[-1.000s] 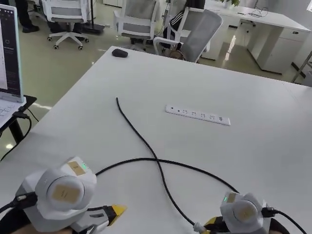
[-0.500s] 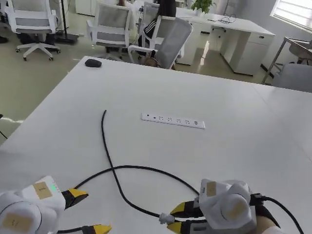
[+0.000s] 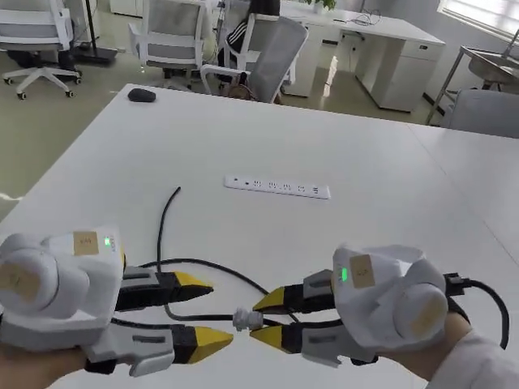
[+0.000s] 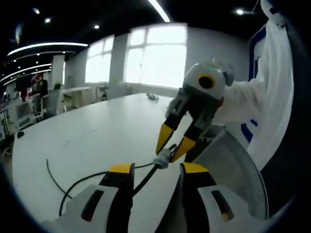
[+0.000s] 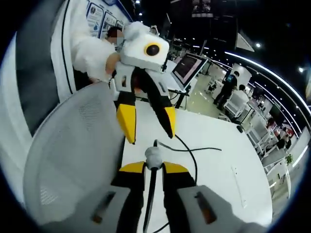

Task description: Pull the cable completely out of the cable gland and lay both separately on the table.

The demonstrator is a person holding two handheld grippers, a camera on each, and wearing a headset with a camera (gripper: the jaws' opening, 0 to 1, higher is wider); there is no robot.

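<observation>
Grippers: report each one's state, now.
Left gripper: open, fingers either side of the cable.
Right gripper: closed on the gland.

This is an open-plan office. A big white table (image 3: 381,162) carries a power strip (image 3: 277,187) and a mouse (image 3: 141,95). Beyond it stand swivel chairs (image 3: 170,36) on castors and rows of white desks (image 3: 389,36) with a drawer unit (image 3: 409,77). A monitor (image 5: 187,68) glows on a stand, wide windows (image 4: 155,56) line one wall, and light strips (image 4: 46,47) run overhead.
</observation>
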